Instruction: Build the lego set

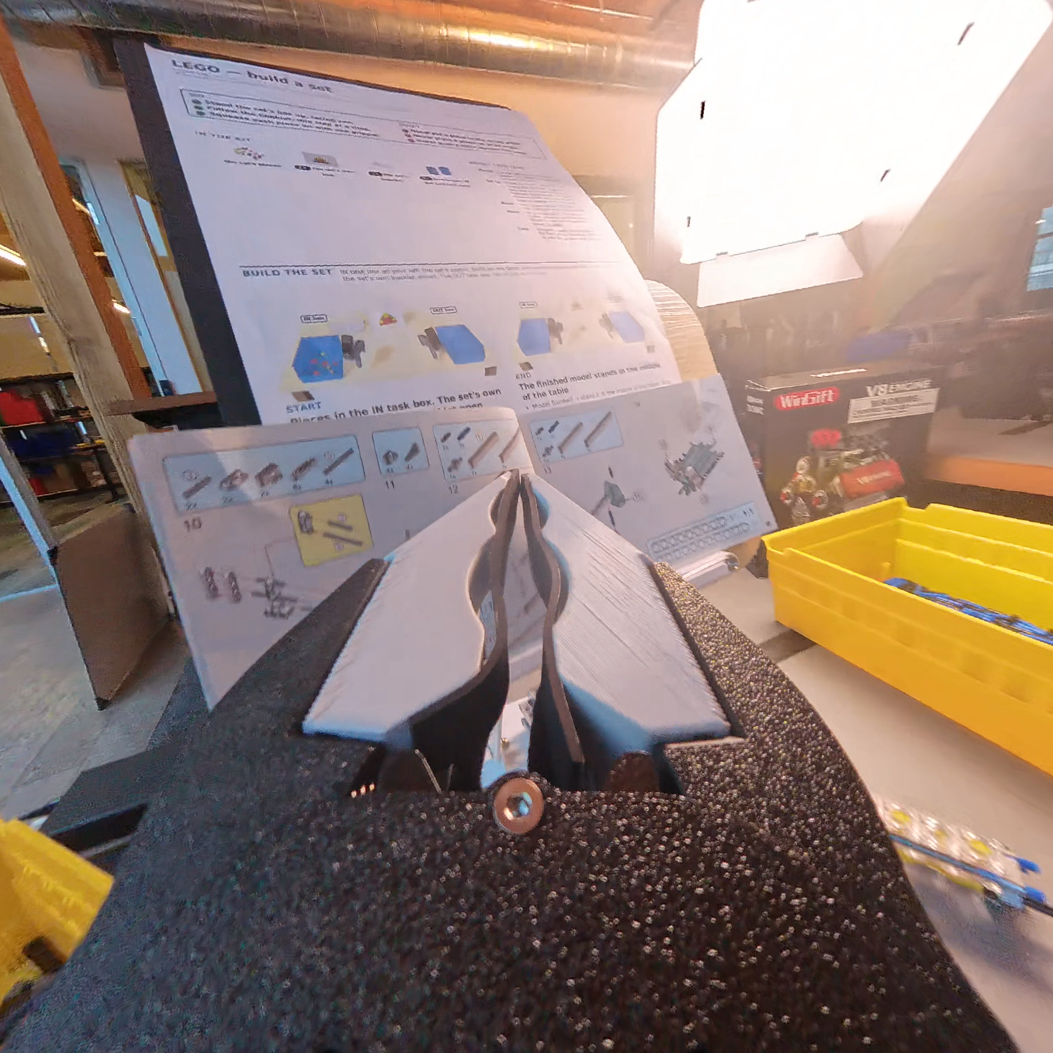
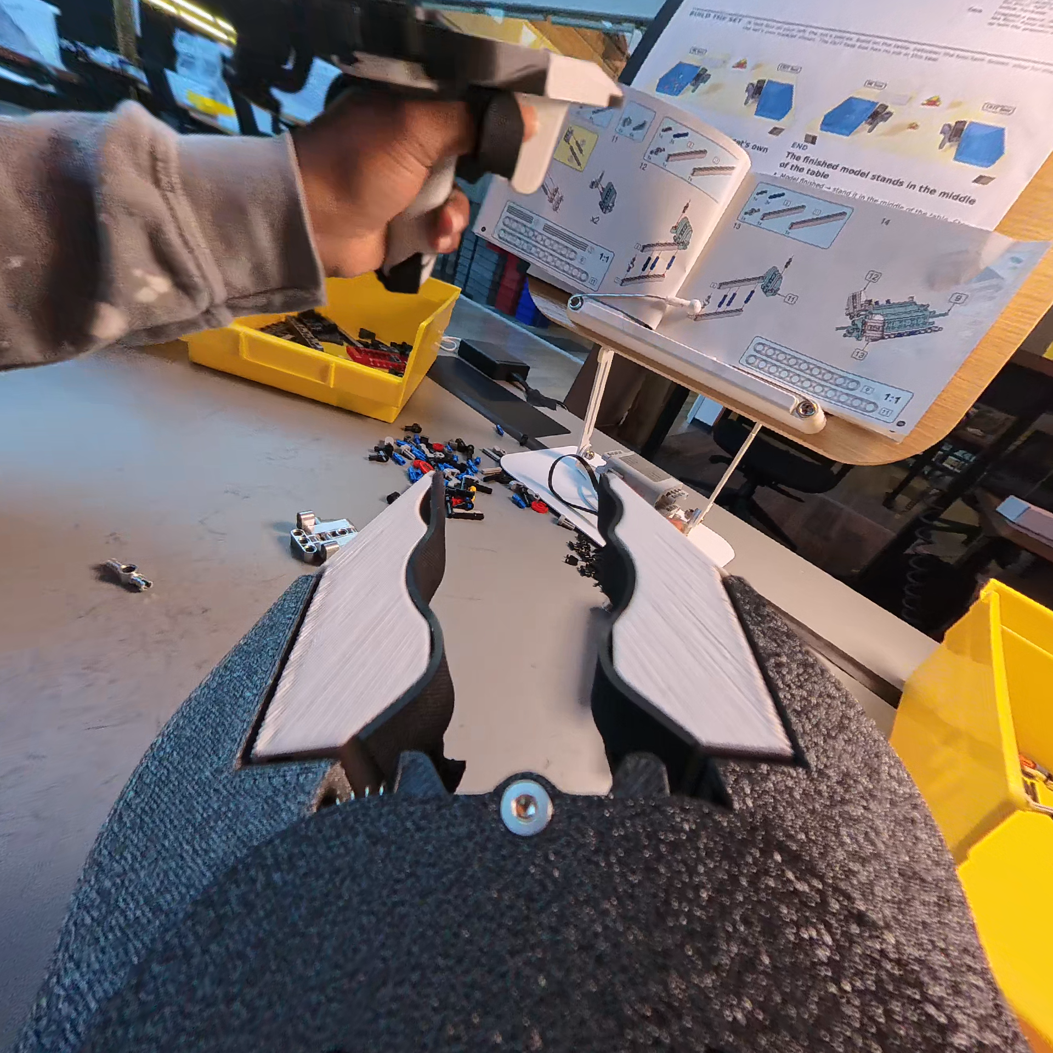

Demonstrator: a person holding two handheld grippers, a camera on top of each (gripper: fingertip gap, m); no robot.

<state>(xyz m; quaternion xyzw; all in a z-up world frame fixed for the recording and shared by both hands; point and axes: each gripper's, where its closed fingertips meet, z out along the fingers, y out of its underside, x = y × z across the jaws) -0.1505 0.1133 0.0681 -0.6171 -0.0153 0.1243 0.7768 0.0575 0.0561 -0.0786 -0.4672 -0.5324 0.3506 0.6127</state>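
The left gripper is raised off the table, its fingers pressed together at the tips. It holds nothing, and the tips sit against or just before the centre fold of the open instruction booklet; I cannot tell whether they touch. A large printed sheet stands behind the booklet. To the right of these tongs lies a yellow bin, with a black product box beyond it.

In the right wrist view, far left of the tongs, a small grey piece lies alone on the grey table. A larger grey connector sits just beside the left fingertip. The right gripper is spread wide and empty, with bare table between its fingers. Ahead lies a scatter of small pieces, then the white stand base. Hard right, a yellow bin edge crowds the tongs.
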